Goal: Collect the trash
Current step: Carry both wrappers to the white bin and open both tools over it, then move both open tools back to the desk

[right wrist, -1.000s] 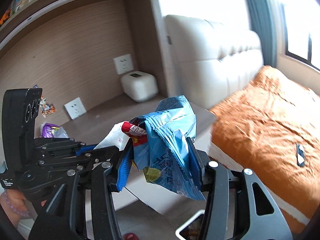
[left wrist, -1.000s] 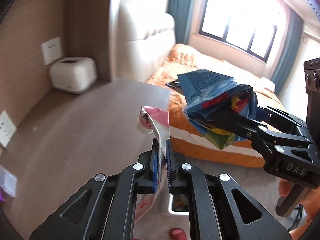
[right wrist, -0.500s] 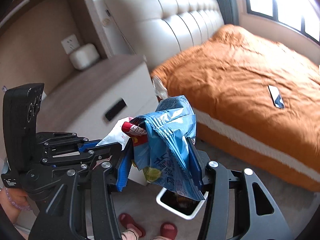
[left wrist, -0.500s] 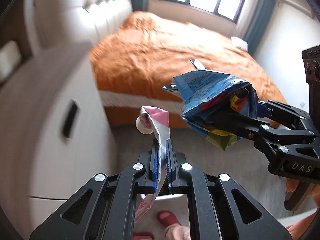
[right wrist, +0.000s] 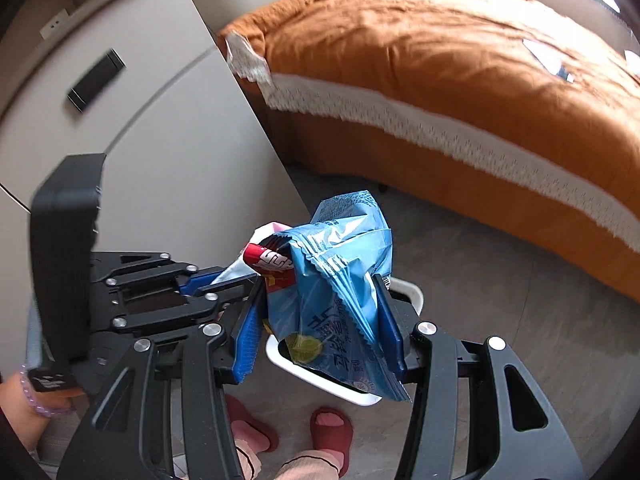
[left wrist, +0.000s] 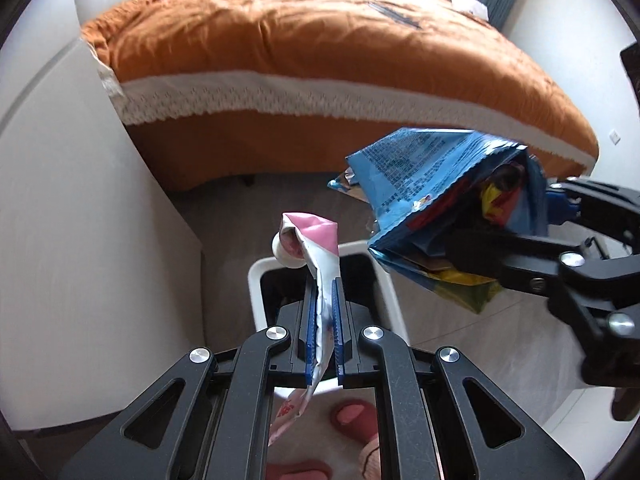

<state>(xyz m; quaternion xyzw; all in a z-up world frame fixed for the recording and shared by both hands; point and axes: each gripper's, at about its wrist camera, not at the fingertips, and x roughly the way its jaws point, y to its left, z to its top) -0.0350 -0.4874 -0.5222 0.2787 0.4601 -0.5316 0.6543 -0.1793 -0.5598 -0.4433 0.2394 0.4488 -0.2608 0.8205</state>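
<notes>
Bed (left wrist: 320,40): orange cover, across the top from ten to two o'clock.
Cabinet (right wrist: 120,140): pale, at nine o'clock, beside the bed.
Bin (left wrist: 256,280): white rim, on the floor under both tongs.
Right tongs (right wrist: 320,312): partly open, clamped on a blue snack bag (right wrist: 340,280) stuffed with wrappers, above the bin.
Left tongs (left wrist: 323,320): closed tight on a pink-and-white wrapper (left wrist: 316,248), over the bin.
Slippers (right wrist: 332,426): red, at six o'clock.

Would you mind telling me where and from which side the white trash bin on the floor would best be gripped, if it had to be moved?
Probably the white trash bin's rim, taken from above: the bin stands upright with its mouth open upward, so one finger could go inside the thin wall and one outside. Both grippers hold wrappers now and would have to be emptied first.
</notes>
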